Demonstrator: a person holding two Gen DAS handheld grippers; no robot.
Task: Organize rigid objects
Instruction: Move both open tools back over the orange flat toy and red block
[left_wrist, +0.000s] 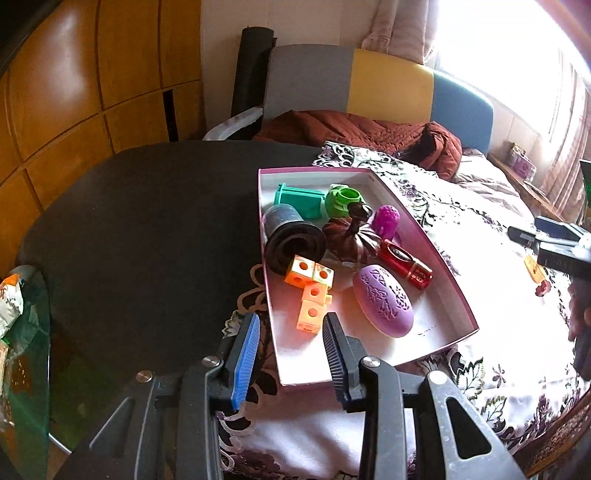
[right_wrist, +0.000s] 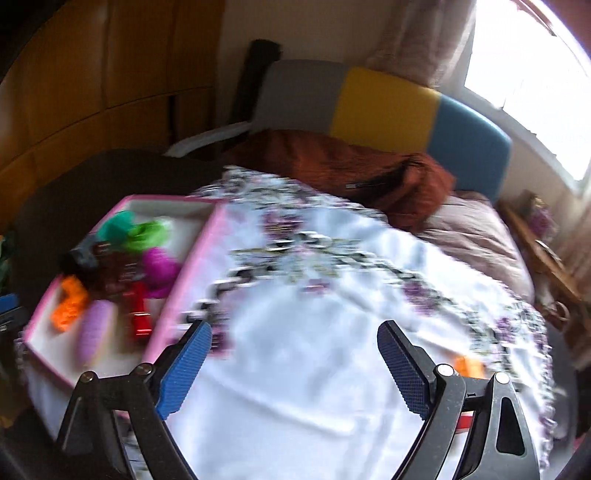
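Observation:
A pink-rimmed white box (left_wrist: 432, 325) lies on the floral cloth (left_wrist: 480, 236). It holds a purple oval (left_wrist: 384, 304), a red cylinder (left_wrist: 406, 267), an orange cube chain (left_wrist: 312, 291), a black cylinder (left_wrist: 291, 236), a brown pumpkin (left_wrist: 351, 240), a magenta piece (left_wrist: 386, 221) and teal (left_wrist: 299, 201) and green (left_wrist: 343, 201) pieces. My left gripper (left_wrist: 291, 316) straddles the box's near left corner, and its pads do not press on the wall. My right gripper (right_wrist: 295, 326) stands wide open over bare cloth, right of the box (right_wrist: 184, 280), with nothing between its fingers.
A small orange item (left_wrist: 533, 267) and a small red one (left_wrist: 543, 288) lie on the cloth at the right. Left of the box is a dark tabletop (left_wrist: 147, 229). Behind are a rust-brown blanket (left_wrist: 369, 129) and a grey, yellow and blue backrest (left_wrist: 388, 81).

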